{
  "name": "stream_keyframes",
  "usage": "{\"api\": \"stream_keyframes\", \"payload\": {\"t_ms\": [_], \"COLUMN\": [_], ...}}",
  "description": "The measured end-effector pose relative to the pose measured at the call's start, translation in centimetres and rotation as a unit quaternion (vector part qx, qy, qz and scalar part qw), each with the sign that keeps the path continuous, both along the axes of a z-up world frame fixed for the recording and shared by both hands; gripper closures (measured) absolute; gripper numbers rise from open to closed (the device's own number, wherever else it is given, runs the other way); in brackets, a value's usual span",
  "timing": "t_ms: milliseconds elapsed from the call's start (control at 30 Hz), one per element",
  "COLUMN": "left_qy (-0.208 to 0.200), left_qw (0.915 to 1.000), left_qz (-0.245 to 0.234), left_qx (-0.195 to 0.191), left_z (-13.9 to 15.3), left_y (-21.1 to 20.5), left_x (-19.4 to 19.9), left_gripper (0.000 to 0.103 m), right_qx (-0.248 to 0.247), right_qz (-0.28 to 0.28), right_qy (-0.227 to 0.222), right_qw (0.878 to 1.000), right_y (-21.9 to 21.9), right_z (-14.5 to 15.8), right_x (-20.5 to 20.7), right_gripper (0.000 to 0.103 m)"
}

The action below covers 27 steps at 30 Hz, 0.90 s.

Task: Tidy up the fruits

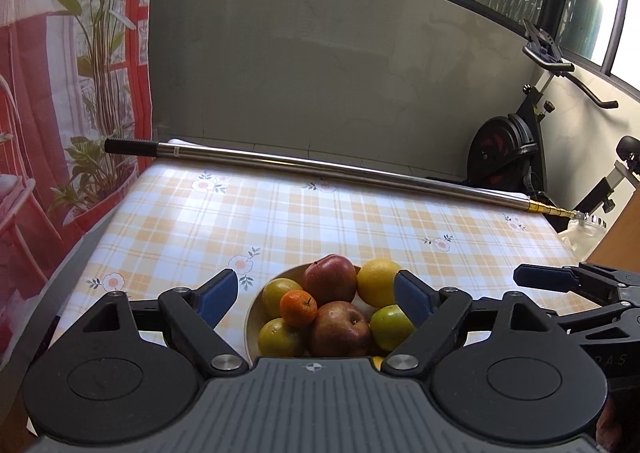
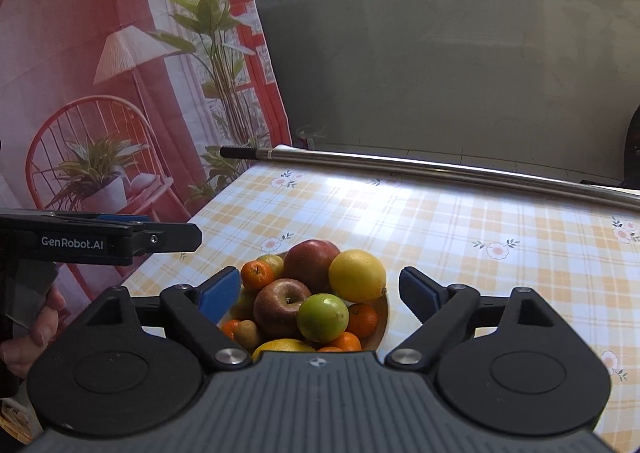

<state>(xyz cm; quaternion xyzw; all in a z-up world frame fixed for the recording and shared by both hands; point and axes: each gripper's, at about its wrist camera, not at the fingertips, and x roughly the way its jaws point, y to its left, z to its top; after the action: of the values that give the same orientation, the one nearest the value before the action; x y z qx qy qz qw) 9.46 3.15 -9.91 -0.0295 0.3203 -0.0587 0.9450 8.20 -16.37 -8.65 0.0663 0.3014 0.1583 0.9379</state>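
Two grippers hang spread and empty over a full fruit bowl on a checked surface.

The left gripper point(image 1: 316, 295) and right gripper point(image 2: 320, 291) both stand wide, blue pads clear of the fruit. The bowl point(image 1: 251, 317) sits near the front of the surface point(image 1: 360, 213), heaped with two red apples, the nearer apple point(image 2: 282, 307) stem-up, a lemon point(image 2: 357, 275), a green fruit point(image 2: 322, 317) and small mandarins, one mandarin point(image 1: 298, 308) on the left of the heap. A metal pole point(image 1: 320, 167) lies along the far edge. A hand point(image 2: 28, 337) grips the left handle.
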Motion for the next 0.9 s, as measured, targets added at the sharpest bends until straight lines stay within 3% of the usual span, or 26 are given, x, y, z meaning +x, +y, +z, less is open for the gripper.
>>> {"api": "stream_keyframes", "payload": {"t_ms": [367,467,900], "left_qy": [-0.058,-0.079,-0.199], "left_qw": [0.9982,0.9966,0.9784], "left_qz": [0.006,-0.006,-0.005], "left_qx": [0.014,0.024,0.054], "left_z": [3.1,4.3,10.8], "left_y": [-0.8,-1.4,-4.4], "left_x": [-3.2,-4.3,-10.7], "left_gripper": [0.01,0.006,0.0], "right_qx": [0.027,0.024,0.003], "right_qz": [-0.053,-0.064,-0.097], "right_qy": [-0.043,-0.065,-0.162], "right_qw": [0.997,0.996,0.982], "right_y": [-2.6,-2.7,-0.6], "right_z": [3.1,4.6,10.6], "right_x": [-4.3,-5.6,-11.7], "right_gripper": [0.011,0.004,0.0]}}
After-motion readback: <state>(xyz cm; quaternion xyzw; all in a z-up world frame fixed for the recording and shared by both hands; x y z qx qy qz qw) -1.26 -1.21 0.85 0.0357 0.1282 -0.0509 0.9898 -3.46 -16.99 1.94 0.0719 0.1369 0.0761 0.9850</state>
